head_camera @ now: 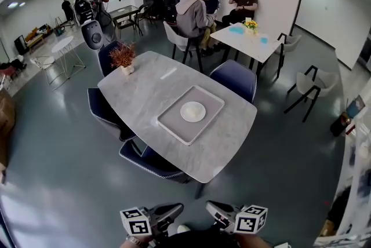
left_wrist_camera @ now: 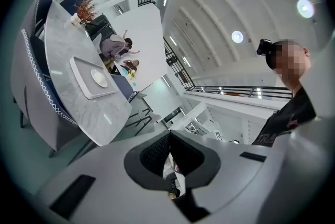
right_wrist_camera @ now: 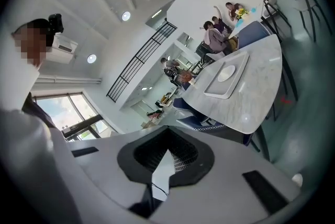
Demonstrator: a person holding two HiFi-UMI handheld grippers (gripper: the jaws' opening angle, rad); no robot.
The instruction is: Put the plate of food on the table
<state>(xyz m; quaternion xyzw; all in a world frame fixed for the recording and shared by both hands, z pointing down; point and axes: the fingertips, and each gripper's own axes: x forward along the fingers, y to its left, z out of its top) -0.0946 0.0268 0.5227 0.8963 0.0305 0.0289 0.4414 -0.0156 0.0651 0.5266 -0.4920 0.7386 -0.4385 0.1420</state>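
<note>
A white round plate (head_camera: 193,111) lies on a pale grey tray (head_camera: 171,121) on the marble table (head_camera: 145,81); I cannot make out what is on the plate. Both grippers are held low at the bottom of the head view, well short of the table. My left gripper (head_camera: 174,209) and right gripper (head_camera: 213,207) point toward each other, each shut with nothing between the jaws. The left gripper view shows its shut jaws (left_wrist_camera: 168,145) with the plate (left_wrist_camera: 99,78) far off. In the right gripper view the jaws (right_wrist_camera: 166,150) are shut and the plate (right_wrist_camera: 226,73) is distant.
Dark blue chairs (head_camera: 235,79) (head_camera: 152,161) (head_camera: 104,109) ring the table. A small potted plant (head_camera: 123,58) stands at its far left end. Beyond, people sit at a white table (head_camera: 243,38). Grey floor separates me from the table's near edge (head_camera: 203,174).
</note>
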